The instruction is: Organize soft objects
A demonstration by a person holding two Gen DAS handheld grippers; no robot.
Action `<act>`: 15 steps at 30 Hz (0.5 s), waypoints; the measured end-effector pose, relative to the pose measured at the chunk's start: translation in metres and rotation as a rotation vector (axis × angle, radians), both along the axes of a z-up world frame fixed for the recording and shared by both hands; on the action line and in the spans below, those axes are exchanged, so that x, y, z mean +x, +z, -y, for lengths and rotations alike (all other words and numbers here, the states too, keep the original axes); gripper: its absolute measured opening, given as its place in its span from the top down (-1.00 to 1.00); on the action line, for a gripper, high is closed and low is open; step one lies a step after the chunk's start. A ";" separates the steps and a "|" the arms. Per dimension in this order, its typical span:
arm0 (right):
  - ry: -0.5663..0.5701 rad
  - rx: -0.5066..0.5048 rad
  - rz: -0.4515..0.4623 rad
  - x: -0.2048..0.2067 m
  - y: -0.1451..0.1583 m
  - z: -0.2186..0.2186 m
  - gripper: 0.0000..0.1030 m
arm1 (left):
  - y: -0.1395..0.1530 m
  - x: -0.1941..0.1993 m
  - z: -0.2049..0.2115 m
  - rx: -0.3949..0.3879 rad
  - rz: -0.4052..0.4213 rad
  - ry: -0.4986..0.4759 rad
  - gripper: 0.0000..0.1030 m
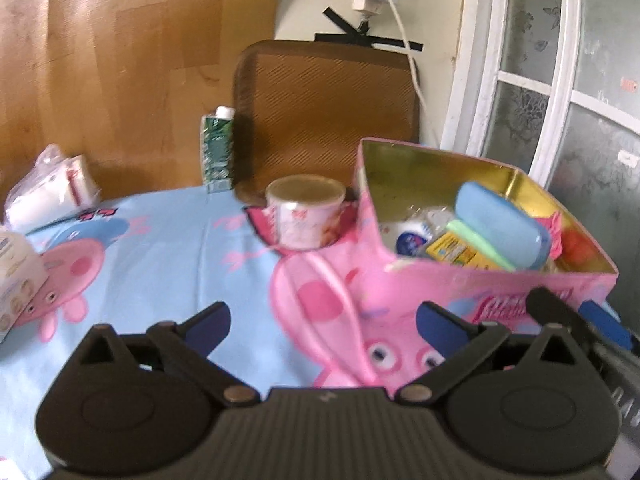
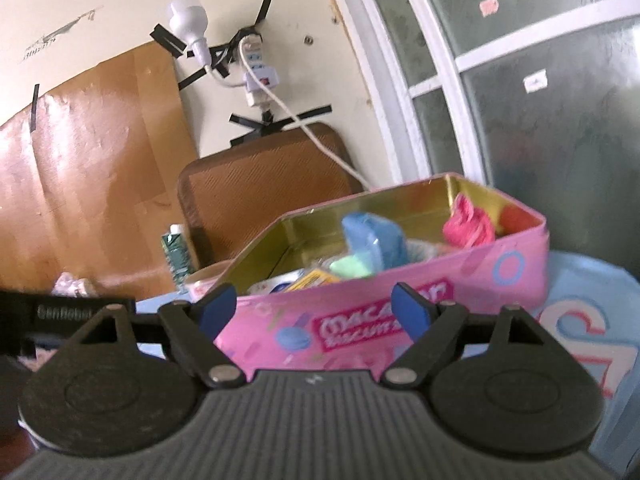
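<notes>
"Macaron" label on pink tin [image 2: 360, 320]; "GenRobot" on black gripper body [image 2: 66, 312].

Lettering on pink tin [image 1: 500, 292] front smeared by motion blur in left wrist view; partly covered by right gripper [image 1: 576, 316] crossing lower right. In right wrist view, tin [image 2: 360, 320] label readable only as "Maca…", rest blurred and blocked by fingertip [image 2: 412, 312]. White pack [image 1: 16, 280] cut off by left edge. Yellow box [image 1: 452, 250] print too small to read. Red item [image 1: 576, 244] mostly hidden behind tin wall.
</notes>
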State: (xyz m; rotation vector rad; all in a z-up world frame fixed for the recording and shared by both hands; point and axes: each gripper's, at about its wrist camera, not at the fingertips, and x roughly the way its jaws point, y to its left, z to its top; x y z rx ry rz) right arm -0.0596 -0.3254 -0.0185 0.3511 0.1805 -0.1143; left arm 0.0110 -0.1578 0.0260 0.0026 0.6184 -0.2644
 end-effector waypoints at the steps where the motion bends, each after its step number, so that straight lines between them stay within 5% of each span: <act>1: 0.007 0.014 -0.012 0.000 0.000 -0.002 -0.70 | -0.002 -0.003 -0.004 0.003 -0.004 0.004 -0.99; 15: 0.071 0.076 -0.110 0.002 0.004 -0.021 -0.73 | -0.009 -0.022 -0.040 0.007 -0.008 0.066 -0.99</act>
